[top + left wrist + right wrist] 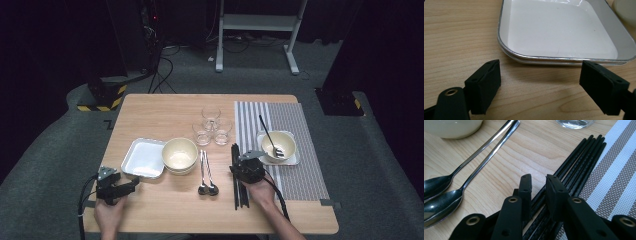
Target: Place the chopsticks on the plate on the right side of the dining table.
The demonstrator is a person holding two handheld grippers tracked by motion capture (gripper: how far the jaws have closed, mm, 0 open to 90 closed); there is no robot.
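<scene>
Chopsticks (576,167), black and bundled side by side, are laid on the wooden table (165,205) near the person's edge, just left of the striped placemat (300,165) and right of two metal spoons (206,175). The right gripper (235,156) is placed over them, its jaws drawn narrow with a small gap between the pads; in the right gripper view the sticks run beneath that gap, and whether the pads touch them cannot be told. The left gripper (136,183) is held near the left edge with its jaws spread wide and nothing between them, just in front of the white square tray (564,32). A cream bowl (179,155) is set right of the tray, and three glasses (212,127) are grouped farther back.
</scene>
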